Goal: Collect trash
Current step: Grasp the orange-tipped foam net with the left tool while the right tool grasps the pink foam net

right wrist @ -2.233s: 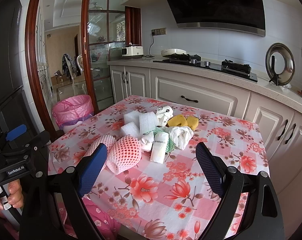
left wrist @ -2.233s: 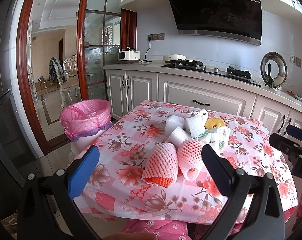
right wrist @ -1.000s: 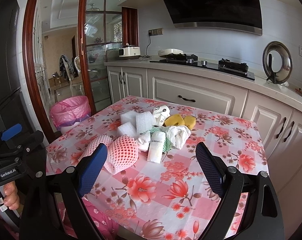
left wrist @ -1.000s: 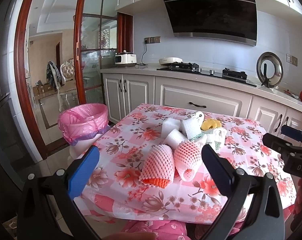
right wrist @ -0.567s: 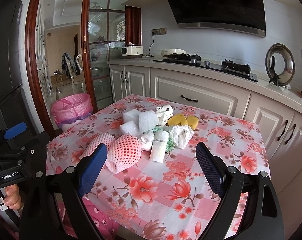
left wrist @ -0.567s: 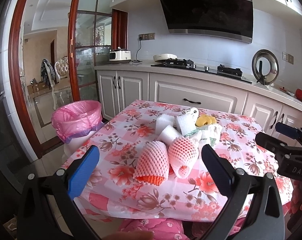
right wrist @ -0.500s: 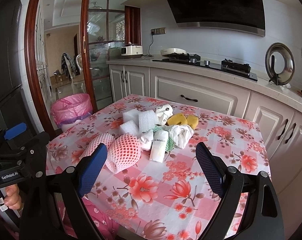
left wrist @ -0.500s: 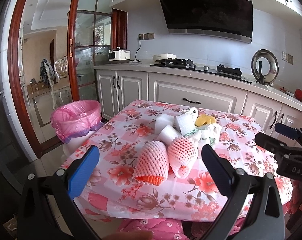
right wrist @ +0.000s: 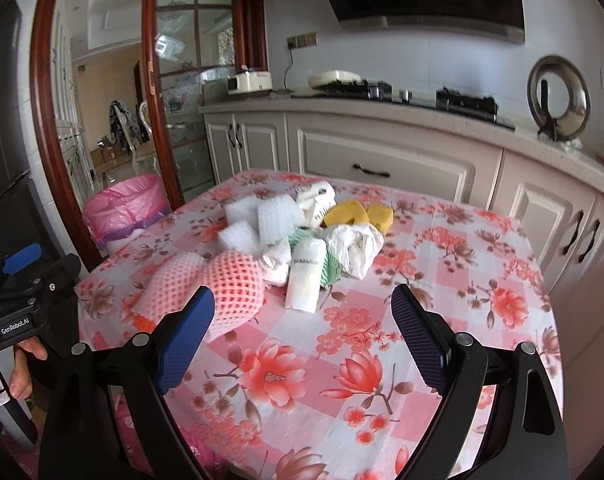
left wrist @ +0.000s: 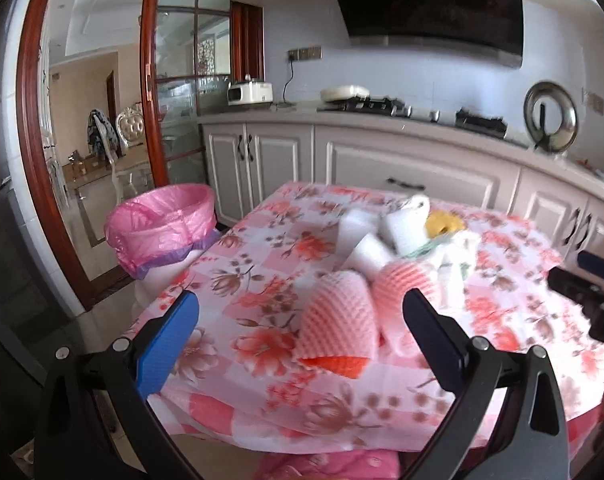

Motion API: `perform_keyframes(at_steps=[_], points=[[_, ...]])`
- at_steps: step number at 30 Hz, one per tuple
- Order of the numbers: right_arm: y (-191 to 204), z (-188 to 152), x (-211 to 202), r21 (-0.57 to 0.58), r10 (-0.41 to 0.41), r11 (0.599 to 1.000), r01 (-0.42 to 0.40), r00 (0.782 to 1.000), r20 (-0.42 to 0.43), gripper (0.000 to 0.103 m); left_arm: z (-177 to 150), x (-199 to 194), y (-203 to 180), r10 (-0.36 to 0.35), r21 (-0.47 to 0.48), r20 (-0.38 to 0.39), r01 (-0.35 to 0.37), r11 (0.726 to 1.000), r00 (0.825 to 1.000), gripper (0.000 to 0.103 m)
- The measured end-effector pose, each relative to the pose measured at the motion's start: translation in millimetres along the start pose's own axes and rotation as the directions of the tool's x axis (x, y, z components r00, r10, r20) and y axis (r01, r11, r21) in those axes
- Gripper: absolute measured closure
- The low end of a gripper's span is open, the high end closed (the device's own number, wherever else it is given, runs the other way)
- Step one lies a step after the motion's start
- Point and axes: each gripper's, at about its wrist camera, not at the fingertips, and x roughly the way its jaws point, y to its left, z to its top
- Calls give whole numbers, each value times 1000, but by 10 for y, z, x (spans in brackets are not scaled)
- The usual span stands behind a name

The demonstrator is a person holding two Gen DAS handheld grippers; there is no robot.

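Trash (right wrist: 302, 240) heaped on the table (right wrist: 442, 280).
Both grippers, left (left wrist: 302, 332) and right (right wrist: 302, 320), hover spread wide, empty; bin (left wrist: 162, 232) beside.

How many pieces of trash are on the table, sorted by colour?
Pink foam nets: 2
White foam pieces: 3
Yellow sponges: 2
White wrappers and bags, partly overlapping: about 3
Green scrap: 1
Total: about 11

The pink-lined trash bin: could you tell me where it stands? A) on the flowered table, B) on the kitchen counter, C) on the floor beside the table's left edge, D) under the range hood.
C: the pink-lined trash bin stands on the floor beside the flowered table, left of it.
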Motion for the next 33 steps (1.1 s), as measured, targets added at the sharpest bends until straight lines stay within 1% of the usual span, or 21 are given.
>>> perform_keyframes(at_steps=[2, 4, 5, 7, 10, 12, 14, 16, 18, 20, 22, 24, 26, 27, 29, 30, 31, 32, 33], points=[[-21, -16, 143, 7, -1, 1000, 1, 1000, -23, 19, -33, 178, 51, -7, 3, -32, 7, 1000, 999, 4], [-19, -34, 309, 12, 2, 1000, -1, 999, -49, 19, -74, 366, 105, 8, -9, -69, -9, 1000, 998, 4], [-7, -43, 368, 12, 4, 1000, -3, 998, -58, 19, -90, 458, 134, 0, -18, -93, -2, 1000, 996, 5], [5, -54, 511, 18, 3, 1000, -2, 997, -71, 19, -130, 640, 212, -48, -63, -129, 41, 997, 991, 5], [-8, -35, 724, 51, 18, 999, -13, 994, -103, 19, -195, 807, 271, -54, -89, -151, 41, 995, 987, 5], [1, -9, 839, 86, 42, 996, -32, 992, -118, 19, -239, 921, 273, -60, -77, -170, 47, 996, 984, 5], [46, 28, 961, 123, 88, 990, -72, 988, -130, 19, -255, 1016, 233, -62, -56, -178, 53, 997, 982, 5], [132, 73, 1102, 134, 125, 985, -106, 981, -146, 19, -271, 1104, 190, -75, -40, -182, 69, 997, 980, 5], [209, 106, 1216, 133, 141, 984, -121, 977, -159, 19, -281, 1193, 148, -84, -28, -184, 80, 996, 979, 5], [261, 120, 1326, 143, 170, 979, -145, 970, -176, 19, -293, 1291, 108, -91, -11, -198, 90, 996, 976, 6], [301, 109, 1434, 160, 198, 973, -166, 958, -208, 20, -285, 1332, 123, -90, -14, -204, 89, 996, 975, 6], [348, 77, 1554, 186, 237, 963, -195, 941, -242, 22, -278, 1297, 156, -79, -14, -189, 77, 997, 979, 6], [392, 38, 1636, 211, 268, 953, -217, 929, -256, 22, -277, 1243, 187, -68, 0, -177, 69, 998, 982, 6], [392, 15, 1671, 223, 279, 949, -223, 924, -261, 25, -279, 1216, 197, -60, 9, -171, 62, 998, 983, 6], [385, -41, 1758, 264, 309, 935, -237, 910, -277, 34, -290, 1173, 217, -52, 22, -169, 56, 998, 984, 6], [379, -71, 1783, 281, 327, 927, -249, 902, -281, 44, -297, 1164, 222, -54, 24, -173, 59, 998, 984, 6], [376, -100, 1792, 294, 340, 921, -257, 897, -283, 50, -301, 1158, 224, -55, 23, -177, 60, 998, 983, 6], [364, -122, 1782, 303, 347, 917, -261, 895, -280, 54, -304, 1153, 223, -57, 20, -181, 61, 998, 982, 6], [349, -134, 1755, 305, 352, 914, -267, 896, -270, 64, -307, 1153, 216, -62, 16, -186, 66, 998, 981, 6]])
